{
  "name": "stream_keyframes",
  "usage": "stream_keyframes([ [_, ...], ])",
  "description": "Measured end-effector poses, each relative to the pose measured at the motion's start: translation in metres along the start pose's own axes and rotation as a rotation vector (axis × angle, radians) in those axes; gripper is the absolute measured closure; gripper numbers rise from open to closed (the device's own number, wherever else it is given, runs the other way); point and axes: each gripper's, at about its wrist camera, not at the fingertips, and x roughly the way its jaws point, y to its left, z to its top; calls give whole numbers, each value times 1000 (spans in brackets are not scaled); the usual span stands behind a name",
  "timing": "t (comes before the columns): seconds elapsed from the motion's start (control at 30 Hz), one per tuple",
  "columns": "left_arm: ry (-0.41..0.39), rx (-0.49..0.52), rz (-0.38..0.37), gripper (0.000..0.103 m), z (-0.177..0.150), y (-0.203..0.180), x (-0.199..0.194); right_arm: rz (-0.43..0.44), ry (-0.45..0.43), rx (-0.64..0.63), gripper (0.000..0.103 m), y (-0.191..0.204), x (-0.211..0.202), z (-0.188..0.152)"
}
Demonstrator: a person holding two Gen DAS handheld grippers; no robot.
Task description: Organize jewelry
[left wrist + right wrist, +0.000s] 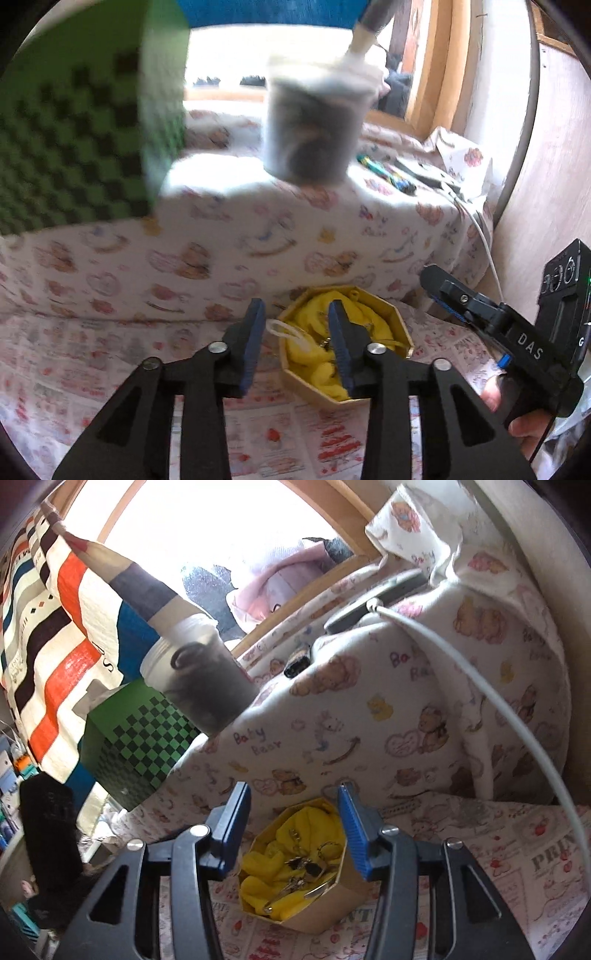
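Octagonal box: open, lined with yellow cloth to cushion jewelry heaped inside; rests on printed bedcover, near. Left gripper and right gripper: jaws partly apart, empty, poised over box, apparently for picking. Translucent jar: far, raised.

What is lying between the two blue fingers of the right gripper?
In the right wrist view, the right gripper is open, and between its fingers shows the octagonal box with yellow cloth and metal jewelry, lying beyond, untouched.
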Motion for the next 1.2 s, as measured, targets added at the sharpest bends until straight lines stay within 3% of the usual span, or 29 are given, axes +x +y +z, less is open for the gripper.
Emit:
stream_keyframes([
  [0.13, 7, 26, 78, 62, 3, 9, -17, -129, -88, -87, 55, 17, -14, 0],
  [0.27, -73, 48, 123, 61, 6, 21, -54, -201, -145, -196, 51, 45, -29, 0],
  [0.4, -147, 69, 176, 45, 4, 30, -91, -264, -159, -277, 47, 74, -44, 0],
  [0.53, -218, 87, 244, 30, -1, 34, -116, -274, -206, -335, 42, 105, -64, 0],
  [0.63, -282, 92, 272, 17, -7, 35, -129, -274, -216, -346, 30, 115, -70, -4],
  [0.8, -405, 112, 255, 7, -21, 39, -150, -311, -254, -408, 0, 123, -73, -17],
  [0.97, -462, 96, 268, 1, -36, 45, -156, -299, -272, -470, 0, 130, -76, -29],
  [1.2, -458, 34, 284, 1, -58, 66, -135, -278, -261, -513, 0, 123, -64, -57],
])
